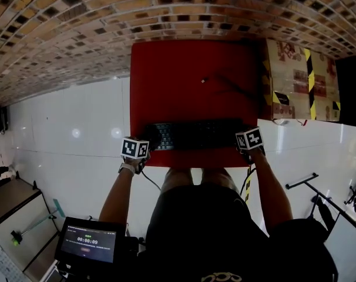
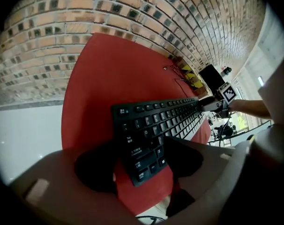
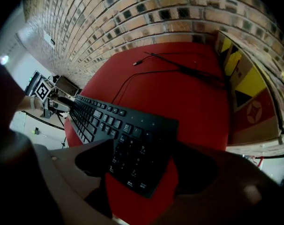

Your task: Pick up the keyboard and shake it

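Note:
A black keyboard (image 1: 195,134) lies flat along the near edge of the red table (image 1: 190,69). My left gripper (image 1: 150,142) sits at its left end. In the left gripper view the jaws stand wide on either side of the keyboard (image 2: 156,123), and the left gripper (image 2: 142,156) does not press on it. My right gripper (image 1: 246,145) is at the right end. In the right gripper view the keyboard's number-pad end (image 3: 132,149) lies between the spread jaws of the right gripper (image 3: 142,163), with gaps showing beside it.
The keyboard's thin black cable (image 1: 225,84) trails loose across the table's far half. A cardboard box (image 1: 298,78) with yellow-black tape stands against the table's right side. A brick wall (image 1: 166,10) runs behind. A small screen (image 1: 87,245) sits low at the left.

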`<move>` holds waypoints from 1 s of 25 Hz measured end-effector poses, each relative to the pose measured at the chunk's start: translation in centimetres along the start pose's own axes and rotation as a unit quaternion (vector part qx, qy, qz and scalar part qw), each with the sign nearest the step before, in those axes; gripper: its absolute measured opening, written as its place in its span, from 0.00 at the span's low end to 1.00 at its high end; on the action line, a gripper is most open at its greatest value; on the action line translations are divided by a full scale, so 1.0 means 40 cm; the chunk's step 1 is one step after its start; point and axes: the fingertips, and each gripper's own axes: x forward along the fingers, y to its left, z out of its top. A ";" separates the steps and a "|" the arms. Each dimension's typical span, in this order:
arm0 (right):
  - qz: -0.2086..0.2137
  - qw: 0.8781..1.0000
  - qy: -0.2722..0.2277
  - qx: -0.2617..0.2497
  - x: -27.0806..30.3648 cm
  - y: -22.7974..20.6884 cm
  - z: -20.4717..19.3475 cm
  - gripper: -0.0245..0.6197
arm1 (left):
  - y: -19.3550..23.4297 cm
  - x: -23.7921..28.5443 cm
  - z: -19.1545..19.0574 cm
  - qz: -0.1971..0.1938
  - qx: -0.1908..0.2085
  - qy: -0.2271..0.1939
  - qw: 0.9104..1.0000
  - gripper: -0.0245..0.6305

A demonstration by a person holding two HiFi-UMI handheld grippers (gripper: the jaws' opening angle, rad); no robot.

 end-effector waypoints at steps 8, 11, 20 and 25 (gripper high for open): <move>-0.028 1.000 -0.008 -0.006 0.006 0.005 -0.001 0.67 | 0.011 0.001 0.015 0.012 -0.043 -0.014 0.999 0.52; -0.027 1.000 0.001 -0.012 0.004 0.005 0.000 0.67 | 0.016 0.003 0.025 0.015 -0.080 -0.016 0.997 0.52; -0.036 0.999 -0.009 -0.016 0.007 0.007 0.000 0.68 | 0.014 0.014 0.040 0.068 -0.103 -0.051 0.991 0.61; -0.035 0.999 -0.027 -0.019 0.007 0.008 0.000 0.68 | 0.023 0.008 0.034 0.057 -0.102 -0.059 0.991 0.53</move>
